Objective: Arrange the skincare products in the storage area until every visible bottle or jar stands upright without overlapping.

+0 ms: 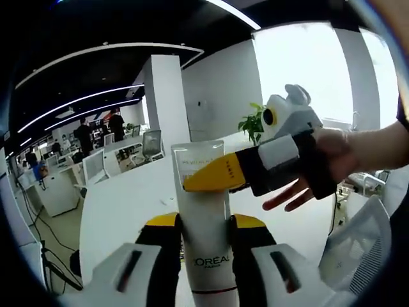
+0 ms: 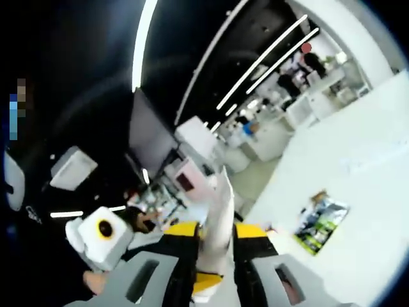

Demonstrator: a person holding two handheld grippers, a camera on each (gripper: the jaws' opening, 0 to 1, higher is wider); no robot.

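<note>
Left gripper view: left gripper [image 1: 203, 225] fingers clamped on L'Oreal tube [image 1: 202, 211], right gripper [image 1: 211, 176] pinching tube's top edge, both mid-air over white counter [image 1: 121, 204].

Tube [image 1: 203, 217] between fingers [image 1: 160, 246] (both pairs).

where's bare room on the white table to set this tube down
Bare white table stretches above the colourful packet. Crowded spot: the tube itself, with the left gripper and right gripper both clamped on it.
</note>
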